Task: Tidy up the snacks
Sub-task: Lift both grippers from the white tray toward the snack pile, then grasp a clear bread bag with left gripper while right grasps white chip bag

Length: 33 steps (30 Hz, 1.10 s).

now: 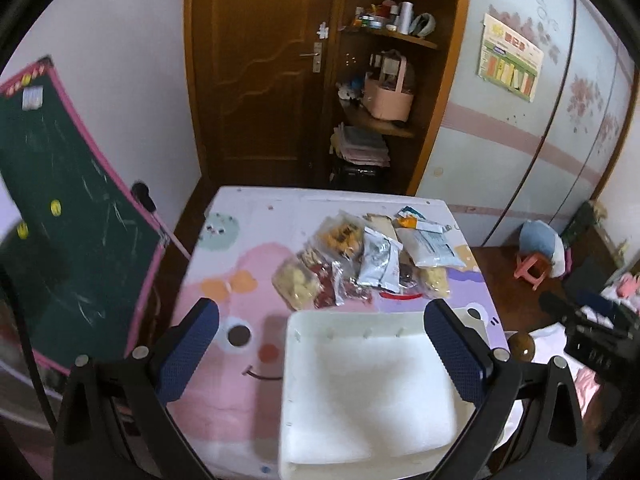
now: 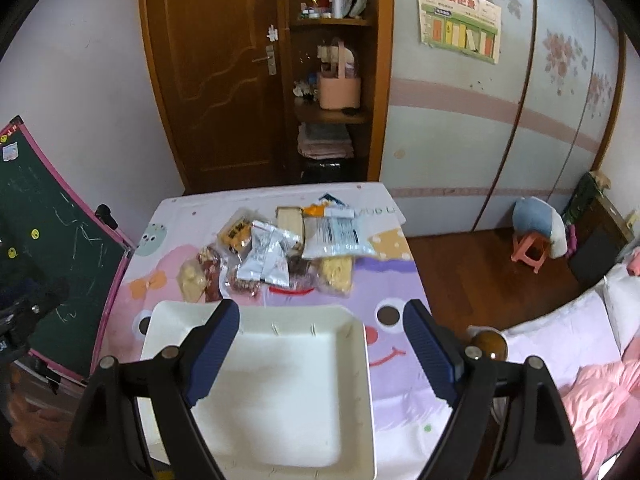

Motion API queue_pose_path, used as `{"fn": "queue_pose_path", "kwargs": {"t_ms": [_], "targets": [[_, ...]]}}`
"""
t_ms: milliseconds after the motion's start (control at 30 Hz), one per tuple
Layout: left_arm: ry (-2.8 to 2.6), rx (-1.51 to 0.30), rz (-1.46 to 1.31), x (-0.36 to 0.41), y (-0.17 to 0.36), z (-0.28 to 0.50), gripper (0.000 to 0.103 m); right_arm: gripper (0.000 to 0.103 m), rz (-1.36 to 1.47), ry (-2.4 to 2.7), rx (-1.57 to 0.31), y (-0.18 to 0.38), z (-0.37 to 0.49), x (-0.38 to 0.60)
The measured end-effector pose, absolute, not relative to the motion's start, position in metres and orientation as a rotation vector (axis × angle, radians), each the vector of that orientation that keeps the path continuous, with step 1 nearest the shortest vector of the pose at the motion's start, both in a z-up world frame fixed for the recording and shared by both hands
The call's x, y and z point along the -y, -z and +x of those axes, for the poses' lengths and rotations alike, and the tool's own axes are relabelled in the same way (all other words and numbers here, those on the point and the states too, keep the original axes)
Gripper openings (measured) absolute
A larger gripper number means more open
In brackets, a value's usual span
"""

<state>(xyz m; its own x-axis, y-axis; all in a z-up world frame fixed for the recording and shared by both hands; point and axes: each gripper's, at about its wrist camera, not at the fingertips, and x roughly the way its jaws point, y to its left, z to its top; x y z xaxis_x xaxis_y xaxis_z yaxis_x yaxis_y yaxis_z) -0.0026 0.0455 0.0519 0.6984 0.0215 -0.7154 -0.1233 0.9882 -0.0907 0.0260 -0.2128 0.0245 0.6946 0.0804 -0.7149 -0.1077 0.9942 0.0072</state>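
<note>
Just an empty white tray [image 2: 352, 360] beside heaped snack packets [image 2: 276, 252].

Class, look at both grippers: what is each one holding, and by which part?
Nothing. The left gripper and right gripper are both open and empty above the white tray.

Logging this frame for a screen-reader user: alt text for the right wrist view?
An open right hand-held gripper hovers over an empty white tray on a cartoon-print table. Beyond the tray lies a loose pile of snack packets, none in the tray. Behind stand a wooden door and open shelves.
</note>
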Motion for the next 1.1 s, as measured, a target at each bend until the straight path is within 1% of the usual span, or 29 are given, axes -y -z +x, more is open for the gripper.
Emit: {"fn": "queue_pose_path", "kwargs": {"t_ms": [167,333,500,600,667,767,800,867,1100], "targets": [[-0.015,-0.833,-0.144,-0.064,-0.078,0.019,0.102,0.085,-0.058,-0.09,-0.747,-0.051,0.045,0.217],[0.0,-0.831,-0.206,-0.085,-0.09,0.04,0.102,0.085,-0.045,-0.079,-0.677,-0.084,0.061,0.223],[-0.075,-0.812,-0.136,-0.092,-0.091,0.066,0.102,0.085,-0.064,-0.084,-0.613,-0.108,0.083,0.214],[-0.12,-0.832,-0.109,-0.098,-0.078,0.089,0.102,0.085,-0.066,-0.112,-0.623,-0.107,0.098,0.206],[-0.117,-0.88,-0.097,-0.103,-0.055,0.112,0.102,0.085,-0.065,-0.148,-0.648,-0.101,0.117,0.197],[-0.152,-0.934,-0.092,-0.111,-0.018,0.142,0.102,0.085,-0.066,-0.174,-0.719,-0.077,0.148,0.18],[-0.177,-0.968,-0.094,-0.115,0.002,0.155,0.102,0.085,-0.067,-0.183,-0.747,-0.066,0.161,0.175],[-0.188,-1.004,-0.11,-0.121,0.029,0.17,0.102,0.085,-0.07,-0.208,-0.812,-0.04,0.185,0.164],[-0.245,-1.194,-0.171,-0.134,0.135,0.223,0.102,0.084,-0.054,-0.223,-1.074,0.079,0.254,0.128]]}}
